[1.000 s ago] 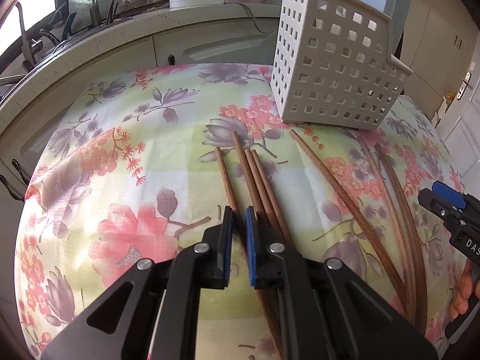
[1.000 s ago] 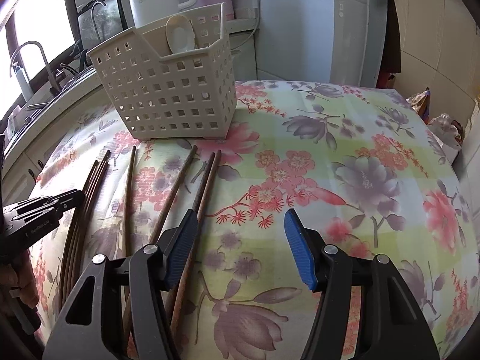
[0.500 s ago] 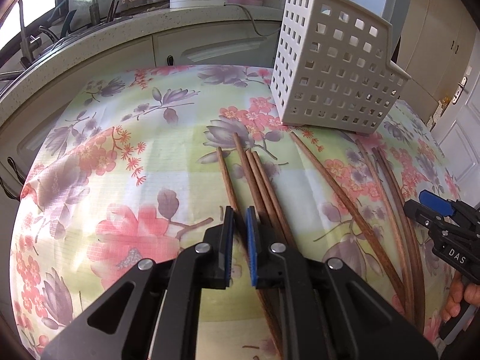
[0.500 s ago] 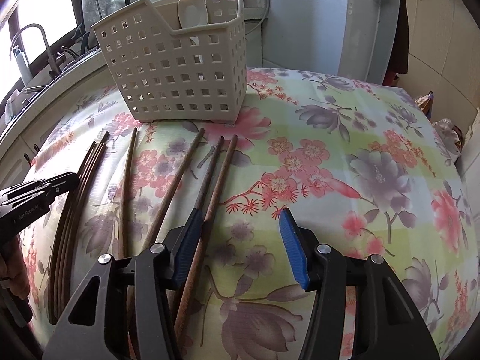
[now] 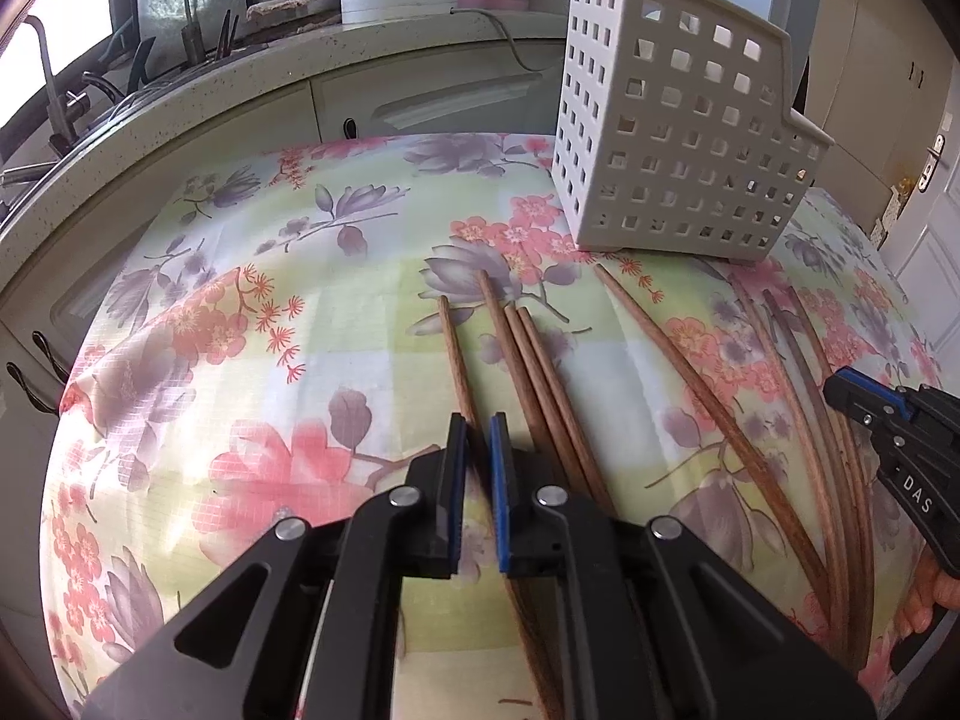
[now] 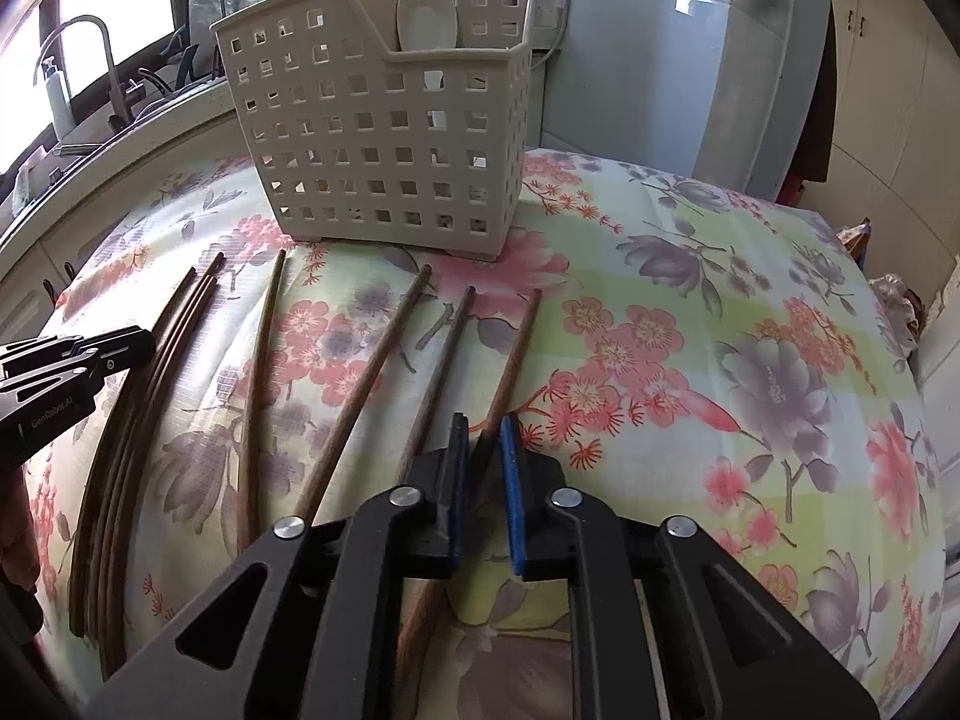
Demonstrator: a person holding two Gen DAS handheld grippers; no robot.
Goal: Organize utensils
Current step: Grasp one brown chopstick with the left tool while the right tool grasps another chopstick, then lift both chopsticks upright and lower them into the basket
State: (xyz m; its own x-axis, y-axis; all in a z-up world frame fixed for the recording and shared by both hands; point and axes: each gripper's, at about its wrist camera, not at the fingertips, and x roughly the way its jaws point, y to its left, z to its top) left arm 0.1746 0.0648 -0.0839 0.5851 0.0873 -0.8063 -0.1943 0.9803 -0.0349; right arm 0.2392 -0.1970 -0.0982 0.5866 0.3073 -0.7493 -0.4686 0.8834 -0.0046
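Your left gripper [image 5: 477,450] is pinched on 1 chopstick [image 5: 454,348] and your right gripper [image 6: 483,450] on another [image 6: 516,348], both low over the tablecloth [image 5: 240,300]. Most chopsticks lie loose at 12 o'clock (barely started). Your basket [image 6: 384,138] beyond holds only a spoon [image 6: 426,15]. Readable: "DAS", "GenRobot.AI".

Chopsticks [image 6: 510,354] look like matt brown wood, basket [image 6: 384,138] is matt cream perforated plastic, tablecloth [image 6: 690,360] a slightly shiny floral plastic-looking sheet with a fine grid texture.
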